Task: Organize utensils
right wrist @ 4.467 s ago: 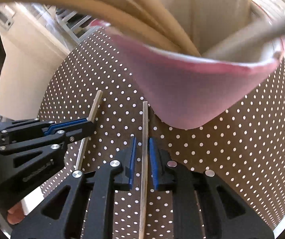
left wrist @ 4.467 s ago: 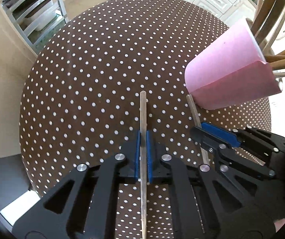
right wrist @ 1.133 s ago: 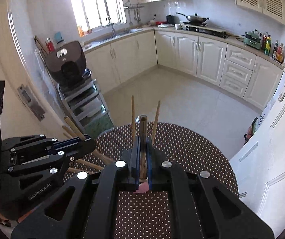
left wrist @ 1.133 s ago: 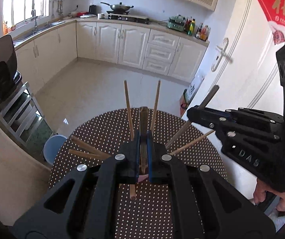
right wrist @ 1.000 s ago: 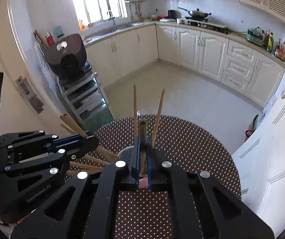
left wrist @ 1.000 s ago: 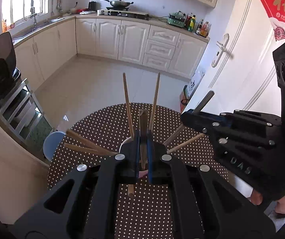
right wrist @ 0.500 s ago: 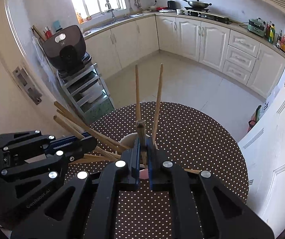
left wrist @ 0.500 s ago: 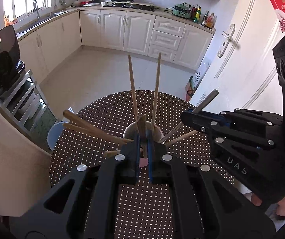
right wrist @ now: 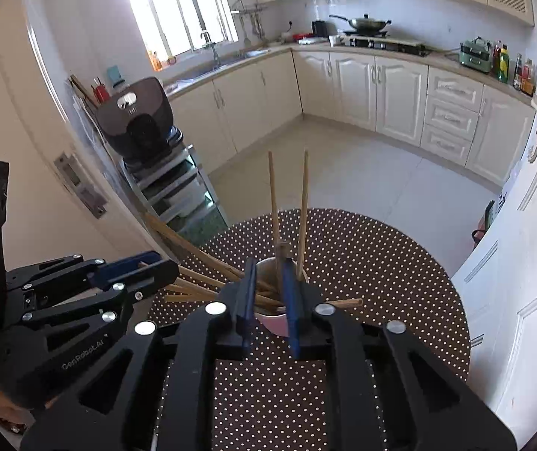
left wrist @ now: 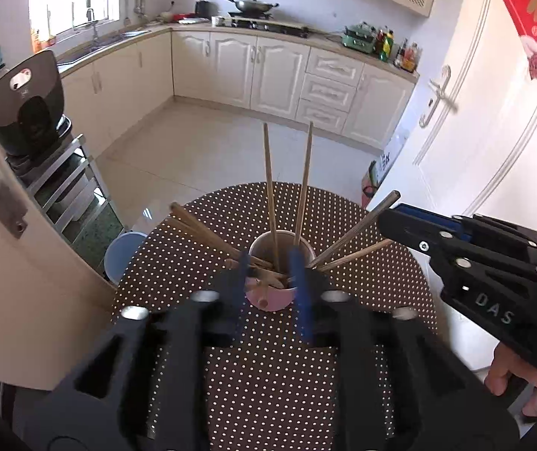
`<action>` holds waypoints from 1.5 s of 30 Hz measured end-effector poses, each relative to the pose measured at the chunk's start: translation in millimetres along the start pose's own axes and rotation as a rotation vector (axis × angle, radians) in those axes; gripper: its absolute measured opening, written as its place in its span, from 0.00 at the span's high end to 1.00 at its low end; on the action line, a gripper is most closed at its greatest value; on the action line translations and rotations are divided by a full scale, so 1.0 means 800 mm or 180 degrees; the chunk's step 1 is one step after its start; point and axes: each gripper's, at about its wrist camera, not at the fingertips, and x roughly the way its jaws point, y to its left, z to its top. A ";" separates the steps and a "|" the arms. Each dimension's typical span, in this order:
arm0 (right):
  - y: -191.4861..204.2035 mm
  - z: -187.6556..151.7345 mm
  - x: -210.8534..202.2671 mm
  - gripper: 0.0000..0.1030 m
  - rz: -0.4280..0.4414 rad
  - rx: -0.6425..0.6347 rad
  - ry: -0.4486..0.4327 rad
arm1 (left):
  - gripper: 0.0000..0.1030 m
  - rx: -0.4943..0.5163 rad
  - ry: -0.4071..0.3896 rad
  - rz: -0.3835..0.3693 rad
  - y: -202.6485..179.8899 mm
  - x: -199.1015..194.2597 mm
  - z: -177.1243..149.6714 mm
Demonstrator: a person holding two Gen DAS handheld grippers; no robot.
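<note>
Releasing wooden chopsticks [left wrist: 268, 188] into pink paper cup [left wrist: 270, 298] below my left gripper [left wrist: 270, 282] (right gripper [right wrist: 270, 293] too); jaws just opened, nothing clamped, so sticks drop in upright.

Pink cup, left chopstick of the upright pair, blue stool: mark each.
pink cup [left wrist: 268, 298]: left wrist view, pink outer wall near the base.
left chopstick of the upright pair [left wrist: 269, 184]: left wrist view, mid-shaft.
blue stool [left wrist: 118, 251]: left wrist view, seat top.
</note>
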 end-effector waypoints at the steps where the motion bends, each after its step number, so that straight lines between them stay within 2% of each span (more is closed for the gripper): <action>1: 0.001 -0.001 -0.006 0.83 0.0003 -0.0001 -0.0025 | 0.51 -0.0021 -0.0064 0.0017 0.001 -0.008 -0.001; 8: 0.004 -0.011 -0.044 0.81 0.0026 0.0011 -0.0158 | 0.49 -0.0022 -0.0218 0.0052 -0.009 -0.043 -0.010; 13: 0.012 -0.027 -0.071 0.80 0.0017 -0.0046 -0.0244 | 0.34 0.0009 -0.0450 0.0124 -0.021 -0.073 -0.021; 19: 0.026 -0.041 -0.102 0.75 0.0009 -0.0247 -0.0340 | 0.26 -0.0010 -0.0677 0.0209 -0.036 -0.109 -0.033; 25: 0.026 -0.048 -0.134 0.66 -0.0021 -0.0398 -0.0501 | 0.22 -0.0088 -0.0800 0.0321 -0.046 -0.138 -0.043; 27: 0.023 -0.044 -0.140 0.60 -0.0031 -0.0374 -0.0591 | 0.22 -0.0123 -0.0848 0.0345 -0.050 -0.150 -0.047; 29: 0.024 -0.040 -0.146 0.57 0.0008 -0.0361 -0.0667 | 0.20 -0.0154 -0.0902 0.0382 -0.054 -0.159 -0.049; 31: 0.026 -0.040 -0.151 0.52 -0.0064 -0.0405 -0.0754 | 0.18 -0.0165 -0.0983 0.0437 -0.058 -0.171 -0.049; 33: 0.026 -0.041 -0.156 0.45 -0.0069 -0.0418 -0.0827 | 0.17 -0.0196 -0.1053 0.0485 -0.060 -0.180 -0.050; 39: 0.027 -0.040 -0.161 0.37 -0.0037 -0.0379 -0.0925 | 0.14 -0.0280 -0.1162 0.0606 -0.063 -0.199 -0.052; 45: 0.032 -0.044 -0.173 0.30 -0.0029 -0.0380 -0.1041 | 0.11 -0.0215 -0.1290 0.0731 -0.067 -0.221 -0.059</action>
